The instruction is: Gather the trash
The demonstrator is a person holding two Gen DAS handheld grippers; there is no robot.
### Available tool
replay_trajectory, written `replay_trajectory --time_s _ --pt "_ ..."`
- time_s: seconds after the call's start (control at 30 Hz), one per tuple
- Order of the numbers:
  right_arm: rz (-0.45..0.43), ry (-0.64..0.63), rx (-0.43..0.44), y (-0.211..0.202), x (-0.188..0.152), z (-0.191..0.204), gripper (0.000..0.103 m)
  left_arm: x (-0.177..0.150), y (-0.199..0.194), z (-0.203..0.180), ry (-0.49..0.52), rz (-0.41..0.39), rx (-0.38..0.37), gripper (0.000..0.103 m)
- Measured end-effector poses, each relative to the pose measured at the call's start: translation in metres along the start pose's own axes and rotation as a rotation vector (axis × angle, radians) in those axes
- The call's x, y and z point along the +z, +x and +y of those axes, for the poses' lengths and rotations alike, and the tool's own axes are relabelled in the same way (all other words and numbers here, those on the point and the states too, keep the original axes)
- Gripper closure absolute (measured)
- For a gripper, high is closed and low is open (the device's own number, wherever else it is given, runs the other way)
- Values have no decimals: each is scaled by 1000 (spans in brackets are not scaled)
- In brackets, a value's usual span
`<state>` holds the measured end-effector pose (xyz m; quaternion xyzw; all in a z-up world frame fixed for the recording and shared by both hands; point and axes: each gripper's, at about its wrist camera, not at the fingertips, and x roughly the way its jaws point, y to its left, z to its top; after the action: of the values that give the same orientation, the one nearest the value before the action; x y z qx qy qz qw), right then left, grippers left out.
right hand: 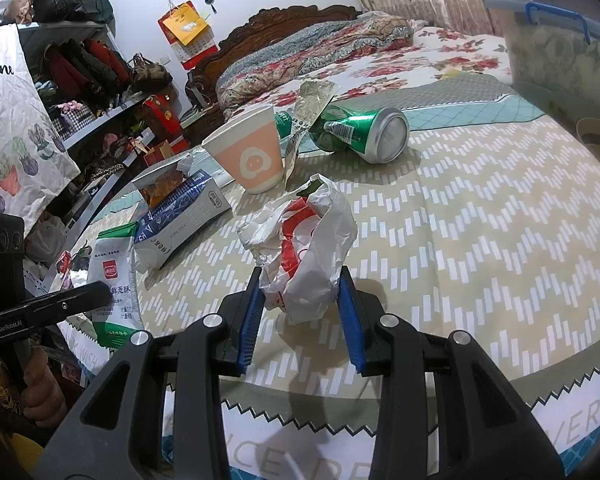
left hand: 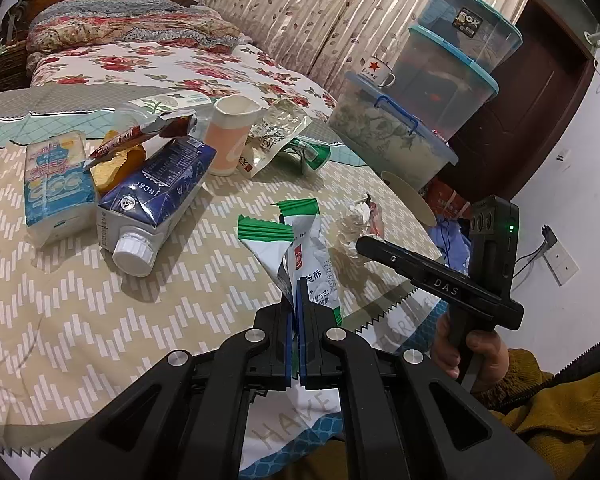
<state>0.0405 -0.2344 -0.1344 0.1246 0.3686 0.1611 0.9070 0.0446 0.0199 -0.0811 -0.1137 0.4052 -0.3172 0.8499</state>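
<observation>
The left gripper (left hand: 296,300) was pressed together on a green and white snack wrapper (left hand: 300,240). Its blue pads pinched the bottom end of the wrapper, and the wrapper stood up from them near the middle of the left wrist picture.

The right gripper (right hand: 300,292) was part way spread. A crumpled white and red bag (right hand: 304,248) sat between its blue pads (right hand: 250,316). Both pads seemed to touch the sides of the bag, low in the middle of the right wrist picture. The bag lay on the bench (right hand: 480,240), which had a tan cloth with white zigzag marks.

More trash lay on the bench. A blue and white milk carton (left hand: 156,196) lay on its side at the left of the left wrist picture, with its white cap toward the camera. A pack of tissues (left hand: 56,184) lay just left of it. A pink paper cup (right hand: 248,152) stood upright above the bag in the right wrist picture. A green can (right hand: 364,132) lay tipped over to the right of the cup. A clear wrapper (right hand: 312,104) leaned between the cup and the can.

A hand (left hand: 472,352) in a yellow sleeve held the right gripper at the lower right of the left wrist picture. A bed with a flower blanket (left hand: 160,60) was behind the bench. Stacked plastic boxes (left hand: 440,60) stood in the upper right.
</observation>
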Motion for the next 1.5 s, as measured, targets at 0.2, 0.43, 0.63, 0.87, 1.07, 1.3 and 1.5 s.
replay_trajectory --time_s 0.2,0.43,0.63,0.87,1.07,1.3,1.5 --pt "0 1 0 0 0 0 65 0 0 0 -4 0 -1 101" --pt "0 3 0 -1 0 -1 65 -1 1 -1 -2 0 -2 101" --pt "-2 5 -1 -1 1 -2 65 -2 1 -1 -2 0 -3 101" --pt "-4 9 -3 -2 0 -3 65 -3 1 -1 1 0 -4 101" --pt "-2 11 -4 -1 0 -2 65 -3 1 -1 -1 0 -4 101" --pt "1 17 -8 0 -2 0 65 -5 1 -1 -9 5 -8 101" --pt "0 17 -8 0 -2 0 65 -5 1 0 -10 4 -9 101"
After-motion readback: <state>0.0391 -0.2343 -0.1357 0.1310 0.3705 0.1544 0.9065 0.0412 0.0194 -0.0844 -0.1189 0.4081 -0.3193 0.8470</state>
